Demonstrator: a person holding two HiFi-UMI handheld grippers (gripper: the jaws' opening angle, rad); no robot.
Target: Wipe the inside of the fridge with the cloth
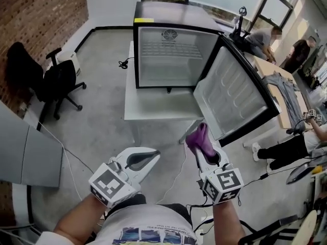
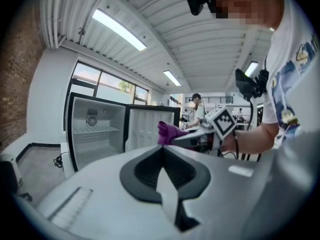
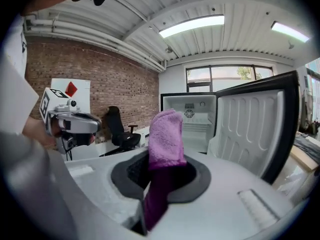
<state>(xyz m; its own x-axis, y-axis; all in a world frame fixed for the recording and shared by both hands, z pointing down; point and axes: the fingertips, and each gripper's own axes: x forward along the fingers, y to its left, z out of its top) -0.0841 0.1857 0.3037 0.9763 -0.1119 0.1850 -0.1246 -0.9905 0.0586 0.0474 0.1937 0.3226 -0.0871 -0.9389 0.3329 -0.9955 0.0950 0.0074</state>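
Now | right gripper [image 1: 198, 149] clamps fuzzy purple cloth [image 1: 201, 138] | left gripper [image 1: 153, 156] closed, empty | boxy fridge [image 1: 168, 60] open

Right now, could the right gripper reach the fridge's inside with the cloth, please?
Probably yes, after a step closer: the door stands open, the fridge looks empty, and nothing lies between it and the right gripper, shut on the cloth.
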